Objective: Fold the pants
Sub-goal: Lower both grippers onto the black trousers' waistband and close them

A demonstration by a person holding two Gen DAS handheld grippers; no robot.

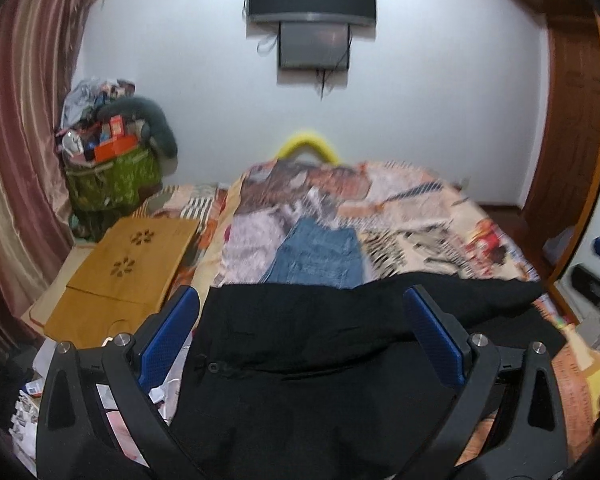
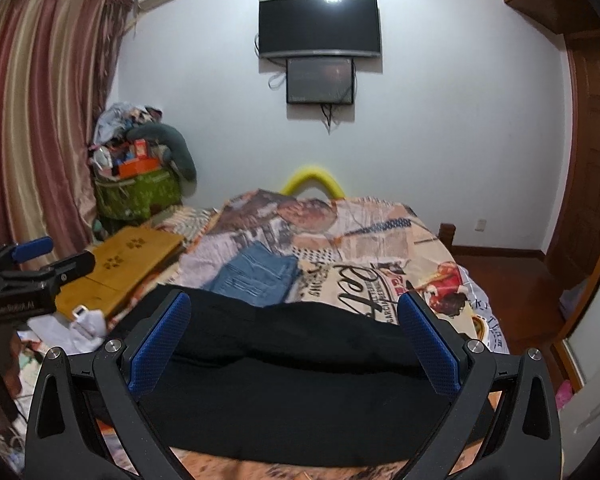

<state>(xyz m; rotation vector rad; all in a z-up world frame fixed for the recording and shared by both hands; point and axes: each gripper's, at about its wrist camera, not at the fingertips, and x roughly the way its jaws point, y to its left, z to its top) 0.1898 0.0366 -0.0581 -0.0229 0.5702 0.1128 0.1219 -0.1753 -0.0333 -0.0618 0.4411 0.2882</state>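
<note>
A: What hangs on the far wall?
B: A dark television [image 2: 319,26], with a smaller screen [image 2: 320,81] mounted directly beneath it.

A: And to the left?
B: A striped curtain [image 2: 32,112]; near it, a green bag [image 2: 138,194] heaped with boxes and a grey cushion.

A: What rests on the bed?
B: A printed bedspread [image 2: 380,248], folded blue jeans [image 2: 256,274] lying on it, and a yellow curved object [image 2: 312,180] at the far end. A wooden lap desk [image 1: 124,272] with flower cut-outs lies on the bed's left side.
</note>
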